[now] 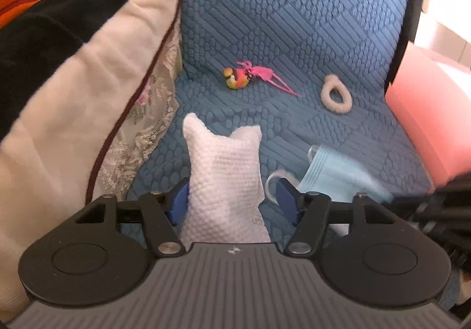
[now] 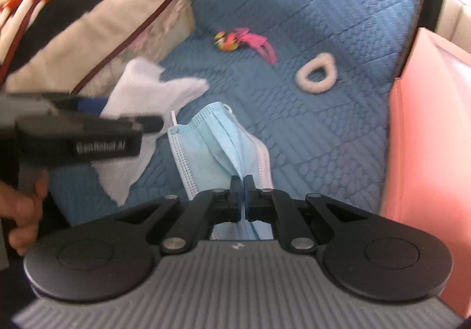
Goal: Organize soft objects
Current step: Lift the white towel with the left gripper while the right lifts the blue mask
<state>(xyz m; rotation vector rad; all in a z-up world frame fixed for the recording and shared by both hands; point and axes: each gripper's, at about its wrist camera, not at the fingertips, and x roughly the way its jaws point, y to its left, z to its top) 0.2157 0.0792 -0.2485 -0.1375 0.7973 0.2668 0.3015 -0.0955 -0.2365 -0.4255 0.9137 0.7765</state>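
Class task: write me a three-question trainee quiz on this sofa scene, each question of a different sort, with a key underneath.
1. True or false: the right tool is shut on the blue face mask.
2. Multiple choice: what lies between the fingers of the left tool?
A. the white knitted cloth
B. a green sponge
C. a metal spoon
3. Fill in: the cream hair scrunchie lies on the blue sofa cover, between the feathered toy bird and the ____ box.

Key
1. True: its pads pinch a fold of the mask.
2. A: the cloth sits between the blue pads, with a gap showing on one side.
3. pink
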